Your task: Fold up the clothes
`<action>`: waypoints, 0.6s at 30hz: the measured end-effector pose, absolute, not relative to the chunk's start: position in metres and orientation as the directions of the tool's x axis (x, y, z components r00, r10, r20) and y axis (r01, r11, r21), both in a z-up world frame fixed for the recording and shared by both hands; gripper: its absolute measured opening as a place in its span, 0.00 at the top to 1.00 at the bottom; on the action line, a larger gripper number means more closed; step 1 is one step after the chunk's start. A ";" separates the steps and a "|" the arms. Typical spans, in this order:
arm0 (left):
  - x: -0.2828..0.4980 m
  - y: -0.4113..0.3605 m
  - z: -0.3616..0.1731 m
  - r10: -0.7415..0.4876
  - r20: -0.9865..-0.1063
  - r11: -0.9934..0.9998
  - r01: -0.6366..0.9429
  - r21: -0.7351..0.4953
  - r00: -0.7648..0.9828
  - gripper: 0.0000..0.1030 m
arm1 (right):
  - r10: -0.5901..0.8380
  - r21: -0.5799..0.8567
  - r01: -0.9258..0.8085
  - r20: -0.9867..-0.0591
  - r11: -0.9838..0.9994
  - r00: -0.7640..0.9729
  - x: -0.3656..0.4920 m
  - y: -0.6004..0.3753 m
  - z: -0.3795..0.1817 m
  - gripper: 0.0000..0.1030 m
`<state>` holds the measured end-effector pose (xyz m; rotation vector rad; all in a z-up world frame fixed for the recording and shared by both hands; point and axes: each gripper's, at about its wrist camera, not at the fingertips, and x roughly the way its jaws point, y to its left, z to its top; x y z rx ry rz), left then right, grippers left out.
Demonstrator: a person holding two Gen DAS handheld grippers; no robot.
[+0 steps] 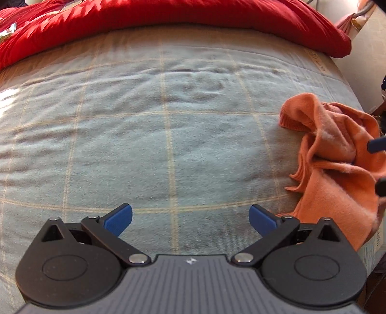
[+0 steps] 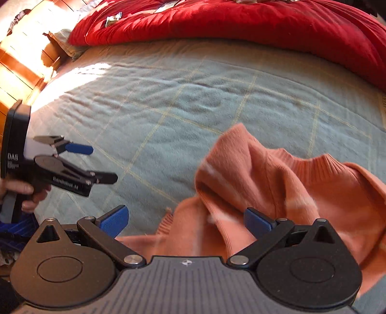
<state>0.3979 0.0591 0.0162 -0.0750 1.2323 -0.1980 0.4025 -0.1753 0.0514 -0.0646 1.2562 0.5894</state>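
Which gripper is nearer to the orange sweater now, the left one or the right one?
The right. The right gripper is open directly over the crumpled orange sweater, its jaws around a fold. The left gripper, also open, is over bare blanket, with the sweater off to its right.

- The orange sweater (image 2: 277,178) is soft knitted cloth, fuzzy and matt, with ribbed edges.
- The blanket (image 1: 168,120) on the bed is a matt, napped woven cloth, slightly rough and rumpled.
- The red quilt (image 2: 241,21) is smoother cloth with a faint sheen.
- The left claw (image 1: 190,218) has matt black plastic arms, ridged blue pads (image 1: 119,221) and shiny metal pivot pins.
- The right claw (image 2: 184,218) looks the same.
- The wooden panelling (image 2: 21,60) looks glossy.
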 end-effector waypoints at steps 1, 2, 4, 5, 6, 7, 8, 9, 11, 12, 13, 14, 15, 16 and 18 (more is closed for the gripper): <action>0.400 0.046 0.020 -0.217 -0.921 0.975 0.126 -0.186 0.322 0.01 | 0.363 0.246 -0.450 -0.911 0.859 0.194 0.388 -0.183 0.051 0.00; 0.402 0.034 0.024 -0.243 -0.913 0.968 0.142 -0.207 0.327 0.01 | 0.349 0.230 -0.446 -0.914 0.865 0.205 0.378 -0.190 0.051 0.00; 0.405 0.007 0.033 -0.307 -0.893 0.950 0.170 -0.264 0.330 0.01 | 0.326 0.206 -0.434 -0.919 0.877 0.222 0.356 -0.204 0.049 0.00; 0.406 -0.006 0.036 -0.341 -0.883 0.938 0.178 -0.297 0.323 0.01 | 0.326 0.203 -0.430 -0.916 0.879 0.234 0.348 -0.210 0.047 0.00; 0.407 -0.018 0.039 -0.371 -0.874 0.927 0.184 -0.328 0.314 0.01 | 0.327 0.202 -0.426 -0.913 0.882 0.245 0.339 -0.216 0.045 0.00; 0.408 -0.031 0.042 -0.392 -0.867 0.918 0.190 -0.348 0.307 0.01 | 0.337 0.211 -0.418 -0.906 0.884 0.256 0.332 -0.222 0.042 0.00; 0.408 -0.044 0.045 -0.407 -0.863 0.911 0.196 -0.362 0.300 0.01 | 0.353 0.227 -0.412 -0.898 0.883 0.261 0.327 -0.227 0.039 0.00; 0.408 -0.056 0.047 -0.413 -0.863 0.908 0.202 -0.366 0.292 0.01 | 0.366 0.239 -0.409 -0.891 0.881 0.268 0.323 -0.231 0.036 0.00; 0.406 -0.078 0.049 -0.409 -0.870 0.908 0.213 -0.360 0.274 0.01 | 0.389 0.250 -0.419 -0.875 0.873 0.288 0.316 -0.239 0.034 0.00; 0.404 -0.088 0.050 -0.406 -0.875 0.908 0.222 -0.354 0.265 0.01 | 0.403 0.254 -0.431 -0.865 0.866 0.298 0.313 -0.242 0.034 0.00; 0.400 -0.097 0.050 -0.398 -0.880 0.910 0.236 -0.342 0.260 0.01 | 0.415 0.257 -0.441 -0.855 0.860 0.310 0.311 -0.245 0.034 0.00; 0.397 -0.107 0.050 -0.387 -0.886 0.911 0.252 -0.325 0.256 0.01 | 0.429 0.264 -0.448 -0.846 0.854 0.318 0.309 -0.248 0.034 0.00; 0.395 -0.117 0.048 -0.364 -0.897 0.917 0.264 -0.299 0.250 0.01 | 0.441 0.271 -0.454 -0.836 0.849 0.326 0.307 -0.251 0.033 0.00; 0.393 -0.125 0.043 -0.324 -0.913 0.928 0.269 -0.257 0.247 0.01 | 0.451 0.274 -0.459 -0.828 0.845 0.334 0.307 -0.254 0.032 0.00; 0.392 -0.140 0.030 -0.225 -0.942 0.950 0.272 -0.155 0.248 0.01 | 0.464 0.276 -0.470 -0.814 0.838 0.350 0.305 -0.259 0.030 0.00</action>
